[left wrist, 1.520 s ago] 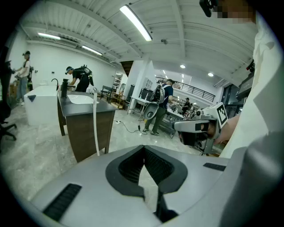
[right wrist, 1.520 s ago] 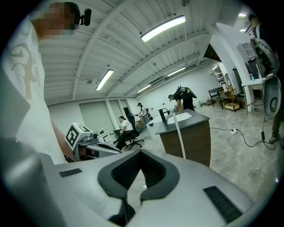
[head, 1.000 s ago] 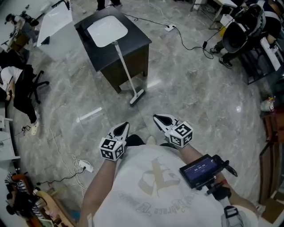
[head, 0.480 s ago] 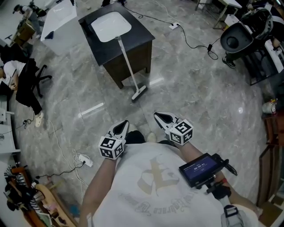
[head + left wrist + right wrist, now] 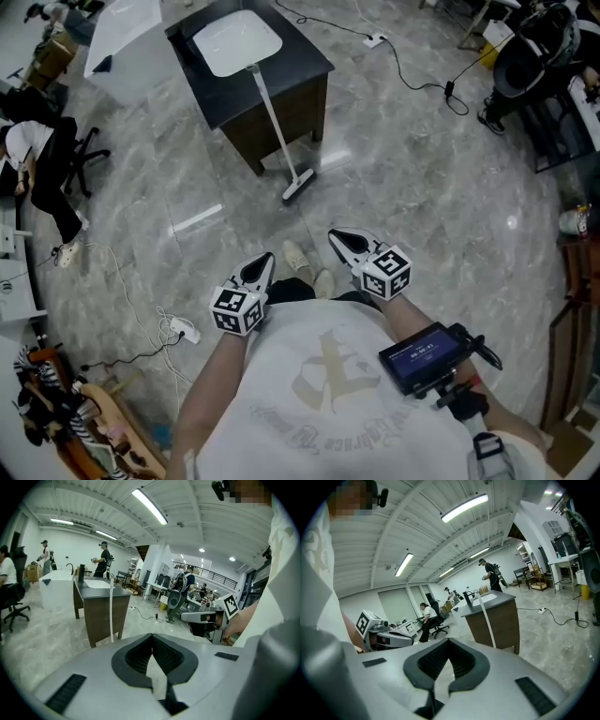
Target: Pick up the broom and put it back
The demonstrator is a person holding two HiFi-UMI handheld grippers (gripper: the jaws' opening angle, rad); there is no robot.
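Broom (image 5: 272, 117): leaning against dark desk (image 5: 307, 58), head on floor (image 5: 422, 187).
Left gripper (image 5: 262, 265): jaws together, empty.
Right gripper (image 5: 337, 236): jaws together, empty.

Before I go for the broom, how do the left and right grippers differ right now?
The right gripper reaches further ahead than the left gripper, so it is nearer the broom. The left gripper points ahead and slightly right, the right gripper ahead and left, so their tips angle toward each other. Shared: both have jaws shut on nothing, and neither touches the broom, which leans on the dark cabinet.
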